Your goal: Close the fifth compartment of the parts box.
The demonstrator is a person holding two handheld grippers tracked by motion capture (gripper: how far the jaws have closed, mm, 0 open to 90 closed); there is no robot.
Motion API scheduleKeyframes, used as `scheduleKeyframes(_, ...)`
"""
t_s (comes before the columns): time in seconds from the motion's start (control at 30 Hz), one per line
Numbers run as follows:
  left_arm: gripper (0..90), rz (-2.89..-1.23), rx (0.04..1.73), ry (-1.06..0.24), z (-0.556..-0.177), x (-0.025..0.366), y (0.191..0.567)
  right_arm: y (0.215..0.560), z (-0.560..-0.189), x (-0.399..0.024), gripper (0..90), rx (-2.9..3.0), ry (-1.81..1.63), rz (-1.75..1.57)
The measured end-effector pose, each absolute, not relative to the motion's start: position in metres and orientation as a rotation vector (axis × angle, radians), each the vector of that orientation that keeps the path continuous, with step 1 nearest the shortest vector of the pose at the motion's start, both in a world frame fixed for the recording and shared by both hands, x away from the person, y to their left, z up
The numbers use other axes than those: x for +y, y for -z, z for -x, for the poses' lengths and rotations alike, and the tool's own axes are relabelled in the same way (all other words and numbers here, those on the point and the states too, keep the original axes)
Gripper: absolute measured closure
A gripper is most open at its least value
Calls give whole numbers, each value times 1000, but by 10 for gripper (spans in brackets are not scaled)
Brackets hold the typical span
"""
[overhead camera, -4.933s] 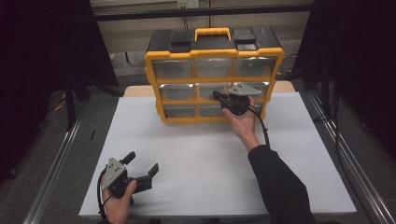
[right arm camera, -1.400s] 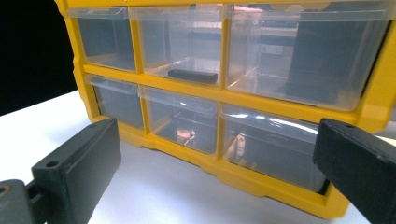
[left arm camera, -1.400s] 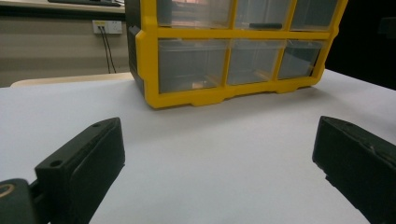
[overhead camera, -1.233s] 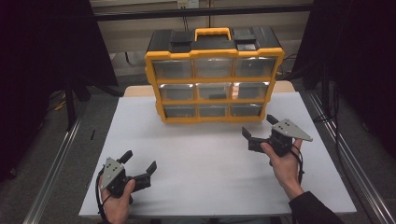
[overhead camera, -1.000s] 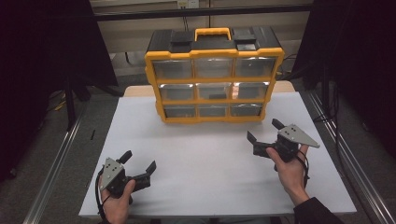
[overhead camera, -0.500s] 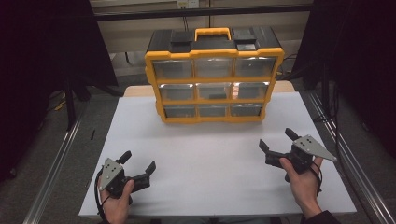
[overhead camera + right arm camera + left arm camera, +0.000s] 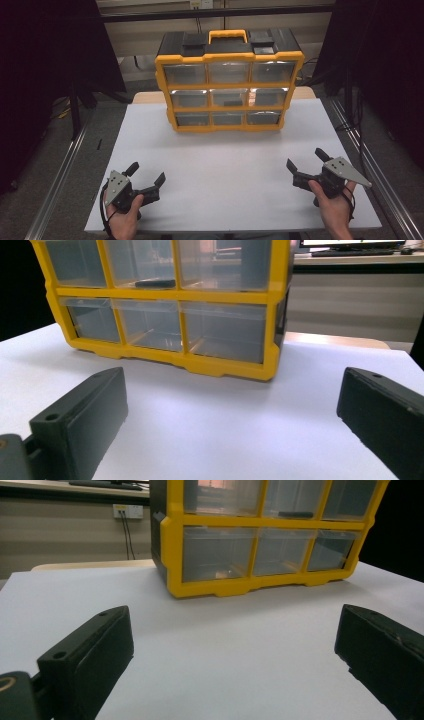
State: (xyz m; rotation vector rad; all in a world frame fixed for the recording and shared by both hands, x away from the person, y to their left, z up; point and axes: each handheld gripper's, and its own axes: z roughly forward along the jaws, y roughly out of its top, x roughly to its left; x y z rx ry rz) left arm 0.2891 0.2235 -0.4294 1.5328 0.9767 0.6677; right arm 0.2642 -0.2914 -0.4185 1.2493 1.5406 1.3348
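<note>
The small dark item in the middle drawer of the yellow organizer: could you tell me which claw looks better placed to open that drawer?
Neither clearly. The left claw and right claw are both open, empty and well short of the organizer. The right sits slightly nearer, so probably right.

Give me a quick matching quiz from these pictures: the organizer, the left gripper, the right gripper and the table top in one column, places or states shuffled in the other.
Things:
1. drawer organizer
2. left gripper
3. right gripper
4. table top

Descriptions:
A. white, flat, bearing the rest
B. open, near corner on the person's right
C. yellow frame, at the far edge
D. open, near corner on the person's left

Pairs: 1-C, 2-D, 3-B, 4-A
</note>
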Motion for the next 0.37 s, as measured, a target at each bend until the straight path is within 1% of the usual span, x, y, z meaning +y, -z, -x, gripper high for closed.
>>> scheduleKeyframes(0.27,25,-1534,974,-667,-287,223,429,427,-251,-293,0,1532,-1321,-1272)
scheduleKeyframes(0.37,25,-1534,990,-664,-289,223,430,431,-251,-293,0,1539,-1313,-1271)
